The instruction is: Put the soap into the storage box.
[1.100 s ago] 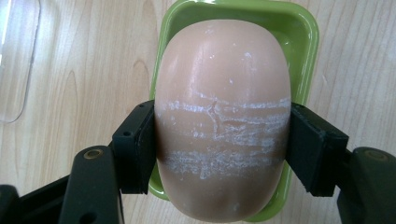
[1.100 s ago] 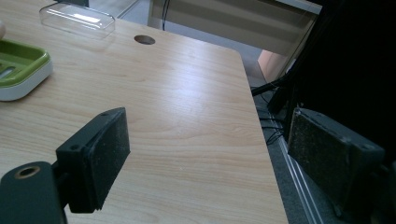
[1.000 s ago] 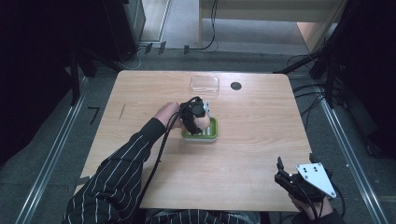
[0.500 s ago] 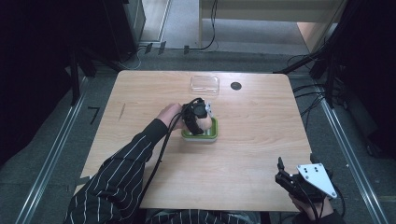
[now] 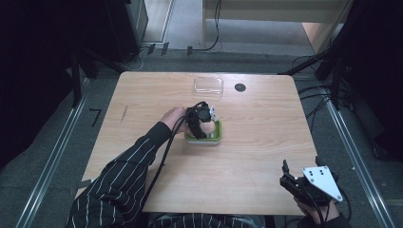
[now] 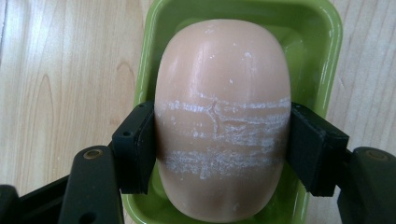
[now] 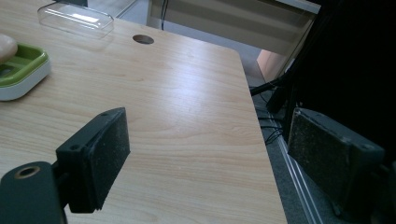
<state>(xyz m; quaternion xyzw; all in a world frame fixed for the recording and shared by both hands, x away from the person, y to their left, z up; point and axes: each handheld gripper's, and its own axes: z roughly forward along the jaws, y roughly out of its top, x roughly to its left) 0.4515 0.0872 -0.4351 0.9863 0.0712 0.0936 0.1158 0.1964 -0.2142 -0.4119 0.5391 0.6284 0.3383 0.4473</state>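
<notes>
The left tongs [image 6: 219, 154] are clenching a peach-coloured soap bar [image 6: 223, 121] across its middle, over the green soap dish [image 6: 327, 42] sitting mid-surface [image 5: 266, 142]. The bar is looking hard but slick and scuffed, so gripping its flat sides seems safest. The right tongs [image 7: 210, 158] are hanging released near the edge.

A wooden table [image 5: 247, 156] bears a green dish [image 5: 216, 136] and clear lid [image 5: 208, 85]

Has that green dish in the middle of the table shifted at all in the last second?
No. The green dish sits at the same spot below the clear lid and the dark hole as before; the left gripper holds the soap in it.
</notes>
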